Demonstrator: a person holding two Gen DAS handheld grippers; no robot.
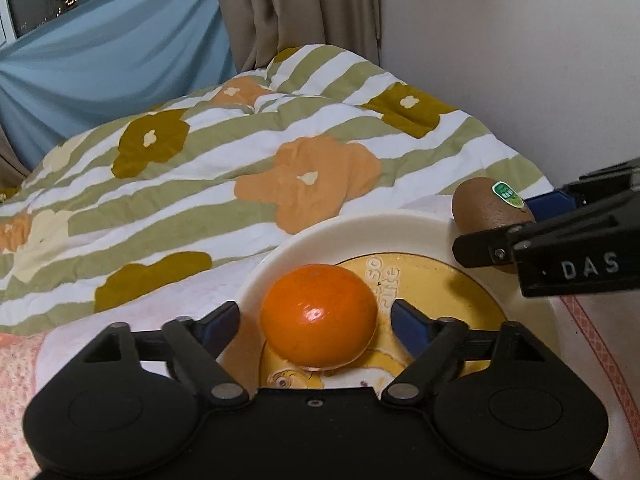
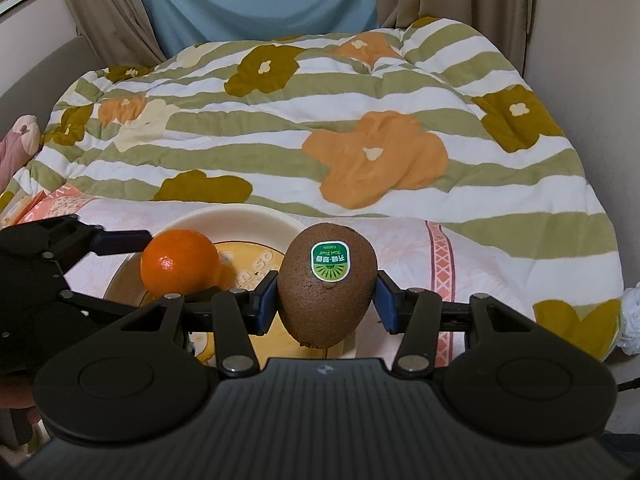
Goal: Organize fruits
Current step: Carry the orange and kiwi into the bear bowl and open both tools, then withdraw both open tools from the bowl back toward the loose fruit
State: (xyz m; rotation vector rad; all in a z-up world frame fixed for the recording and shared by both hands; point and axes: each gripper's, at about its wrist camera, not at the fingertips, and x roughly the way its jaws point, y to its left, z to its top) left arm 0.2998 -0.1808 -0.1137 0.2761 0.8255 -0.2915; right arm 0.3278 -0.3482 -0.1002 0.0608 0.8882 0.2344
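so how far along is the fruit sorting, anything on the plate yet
Done: the round orange tangerine sits on the white-rimmed yellow plate, with the left gripper open around it, pads clear. In hand: the right gripper is shut on the brown fuzzy kiwi with the green sticker, over the plate's edge. Left: set the kiwi down and release.

Orange point(image 1: 318, 312): glossy, smooth peel w/ highlight. Kiwi point(image 2: 327, 286): matt, fuzzy brown skin, shiny sticker. Plate point(image 1: 360, 226) under orange: smooth, glazed-looking. Quilt point(image 2: 320, 120) behind plate: soft matt cloth. Both tools: matt black plastic.
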